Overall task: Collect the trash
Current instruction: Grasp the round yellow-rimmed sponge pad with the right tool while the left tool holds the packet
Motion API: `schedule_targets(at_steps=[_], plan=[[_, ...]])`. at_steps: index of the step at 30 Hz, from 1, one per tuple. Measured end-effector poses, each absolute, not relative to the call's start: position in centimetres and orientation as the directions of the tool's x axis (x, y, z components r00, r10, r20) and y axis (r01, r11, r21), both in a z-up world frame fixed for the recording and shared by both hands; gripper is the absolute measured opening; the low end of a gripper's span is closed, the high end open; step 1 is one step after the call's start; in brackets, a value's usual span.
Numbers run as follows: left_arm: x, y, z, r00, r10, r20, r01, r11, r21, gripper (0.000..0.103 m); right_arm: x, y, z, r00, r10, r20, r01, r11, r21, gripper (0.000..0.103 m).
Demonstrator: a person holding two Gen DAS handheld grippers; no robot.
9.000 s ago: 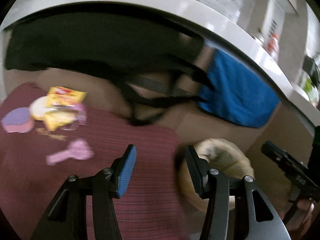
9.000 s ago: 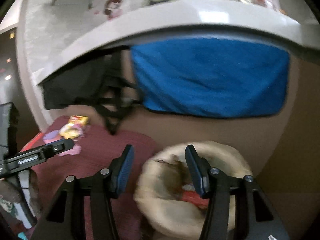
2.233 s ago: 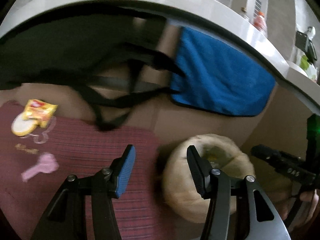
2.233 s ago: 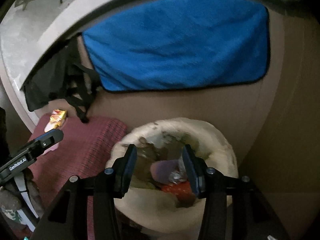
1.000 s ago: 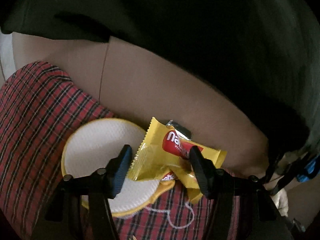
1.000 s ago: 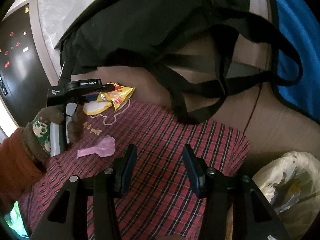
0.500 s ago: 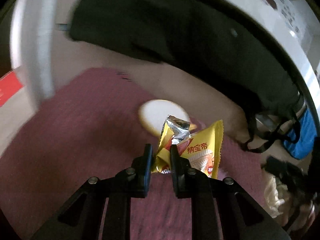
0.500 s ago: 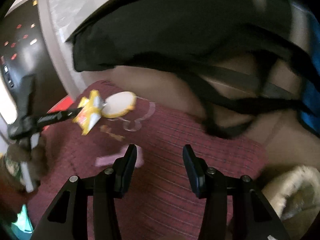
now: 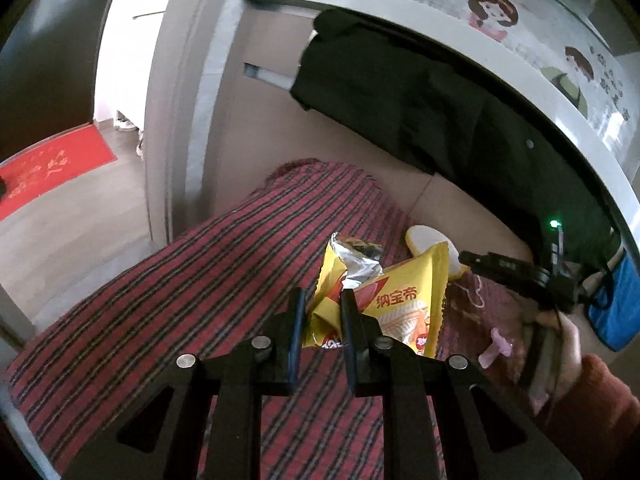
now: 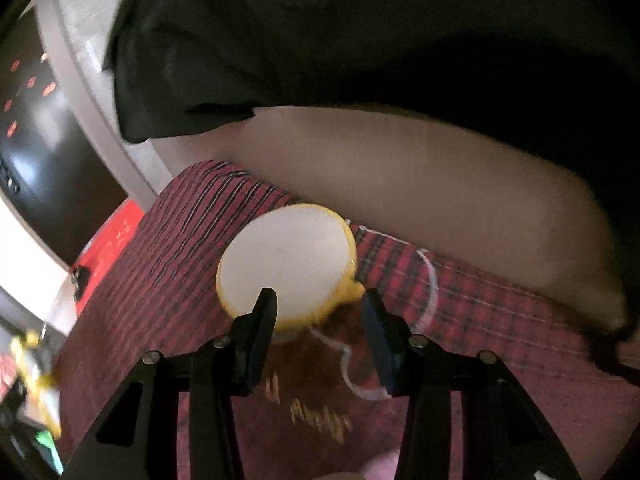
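My left gripper (image 9: 322, 300) is shut on a yellow snack wrapper (image 9: 404, 300) with a torn silver top, held up over the red plaid cloth (image 9: 200, 280). Beyond the wrapper lies a white round pad with a yellow rim (image 9: 424, 238), and a hand holds my right gripper (image 9: 476, 258) just above it. In the right wrist view my right gripper (image 10: 318, 306) hangs low over that pad (image 10: 286, 260). Its jaws are closing, with the pad's near edge between the fingers but not pinched. The wrapper (image 10: 34, 364) is a yellow blur at the lower left.
A black bag (image 9: 420, 108) hangs from the grey counter edge above a tan panel (image 10: 420, 184). A blue towel (image 9: 618, 300) hangs at far right. A pink scrap (image 9: 496, 346) and a white cord (image 10: 430, 280) lie on the cloth. A red doormat (image 9: 52, 168) lies on the floor to the left.
My left gripper has closed on the wrapper and carried it up and away from the pad. The right gripper has swung left across the cloth to the pad, and its jaws have narrowed.
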State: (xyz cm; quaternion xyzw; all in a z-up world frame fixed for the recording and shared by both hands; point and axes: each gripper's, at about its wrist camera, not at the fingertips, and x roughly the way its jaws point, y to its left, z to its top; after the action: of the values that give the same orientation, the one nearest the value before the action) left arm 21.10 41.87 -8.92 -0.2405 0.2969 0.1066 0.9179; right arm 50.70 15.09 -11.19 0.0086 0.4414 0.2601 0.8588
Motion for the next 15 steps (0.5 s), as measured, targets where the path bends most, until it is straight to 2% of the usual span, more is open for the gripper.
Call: schedule_targets(at_steps=[5,8,10,11,15], plan=[[20.1,43.4,-10.0,0.789,0.06,-0.612,-0.376,0.834,-0.403,0.018,53.0,16.0,-13.3,0.437,0.452,-0.777,-0.367,0.879,0.305,0.043],[20.1,43.9,-10.5,0.783,0.06,-0.619,-0.392,0.821,-0.416,0.018,53.0,17.0,-13.3,0.437,0.46,-0.773,-0.389,0.871,0.299,0.043],[20.0,43.8,-10.5,0.785,0.057,-0.616,-0.39,0.819,-0.42,0.018,52.7,17.9,-13.2,0.404,0.494,-0.77,-0.435,0.844,0.314,0.036],[19.9,43.6,-10.4,0.788,0.053,-0.613,-0.385,0.82,-0.424,0.018,52.3,18.3,-13.1,0.373,0.521,-0.767,-0.464,0.821,0.332,0.02],[19.7,42.7,-9.9,0.797,0.044,-0.603,-0.372,0.821,-0.433,0.018,49.4,19.1,-11.1,0.399,0.522,-0.754,-0.557,0.791,0.253,0.009]])
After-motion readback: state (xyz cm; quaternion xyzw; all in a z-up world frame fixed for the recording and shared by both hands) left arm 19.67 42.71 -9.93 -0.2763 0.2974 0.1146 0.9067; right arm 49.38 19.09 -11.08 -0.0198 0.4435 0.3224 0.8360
